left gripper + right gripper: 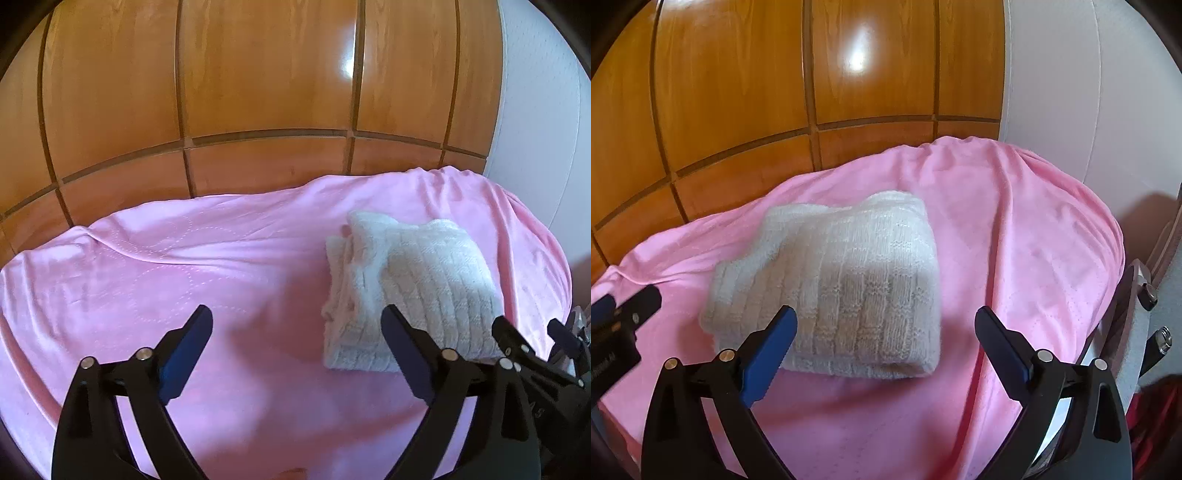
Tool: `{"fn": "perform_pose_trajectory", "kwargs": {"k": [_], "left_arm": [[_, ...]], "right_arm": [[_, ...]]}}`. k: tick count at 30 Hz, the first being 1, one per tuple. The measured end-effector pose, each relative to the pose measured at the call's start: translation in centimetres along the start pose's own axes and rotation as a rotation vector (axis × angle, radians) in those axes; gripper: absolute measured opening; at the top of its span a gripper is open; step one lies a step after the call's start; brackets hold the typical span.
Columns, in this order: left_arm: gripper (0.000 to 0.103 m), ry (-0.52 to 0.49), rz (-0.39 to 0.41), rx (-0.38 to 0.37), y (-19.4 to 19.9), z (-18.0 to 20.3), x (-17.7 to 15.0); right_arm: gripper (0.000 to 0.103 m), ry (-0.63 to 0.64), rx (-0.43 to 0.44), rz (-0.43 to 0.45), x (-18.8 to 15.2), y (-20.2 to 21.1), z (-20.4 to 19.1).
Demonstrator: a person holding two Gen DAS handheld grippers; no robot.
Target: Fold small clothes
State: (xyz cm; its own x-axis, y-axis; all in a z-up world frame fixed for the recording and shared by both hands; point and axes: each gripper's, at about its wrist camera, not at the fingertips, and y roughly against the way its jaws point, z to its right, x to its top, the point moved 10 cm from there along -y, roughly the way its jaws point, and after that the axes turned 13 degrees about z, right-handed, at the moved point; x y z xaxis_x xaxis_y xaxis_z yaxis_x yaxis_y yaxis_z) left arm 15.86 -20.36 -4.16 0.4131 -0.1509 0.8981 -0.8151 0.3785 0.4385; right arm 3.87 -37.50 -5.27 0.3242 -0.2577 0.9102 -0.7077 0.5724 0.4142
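Note:
A white knitted garment (413, 291) lies folded into a thick rectangle on the pink blanket (184, 266). My left gripper (297, 321) hangs open above the blanket, its right finger in front of the garment's near left edge, nothing between the fingers. In the right wrist view the same white knitted garment (842, 288) fills the middle. My right gripper (886, 321) stands open just short of the garment's near edge, holding nothing. The right gripper's fingers show at the right edge of the left wrist view, and the left gripper's finger at the left edge of the right wrist view.
A wooden panelled wardrobe (258, 92) rises behind the blanket-covered surface. A white wall (1071, 92) stands at the right. The pink blanket (1034, 240) drops off at its right edge, where a grey frame (1137, 295) and something red (1160, 424) show.

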Motion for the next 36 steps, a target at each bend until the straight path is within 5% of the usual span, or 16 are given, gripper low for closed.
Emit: {"fn": "perform_pose_trajectory", "kwargs": {"k": [36], "left_arm": [[0.1,0.021,0.005,-0.002,1.6,-0.9,-0.6]], "right_arm": [[0.098,0.04,-0.008,0.005,-0.7,0.4,-1.1]]}}
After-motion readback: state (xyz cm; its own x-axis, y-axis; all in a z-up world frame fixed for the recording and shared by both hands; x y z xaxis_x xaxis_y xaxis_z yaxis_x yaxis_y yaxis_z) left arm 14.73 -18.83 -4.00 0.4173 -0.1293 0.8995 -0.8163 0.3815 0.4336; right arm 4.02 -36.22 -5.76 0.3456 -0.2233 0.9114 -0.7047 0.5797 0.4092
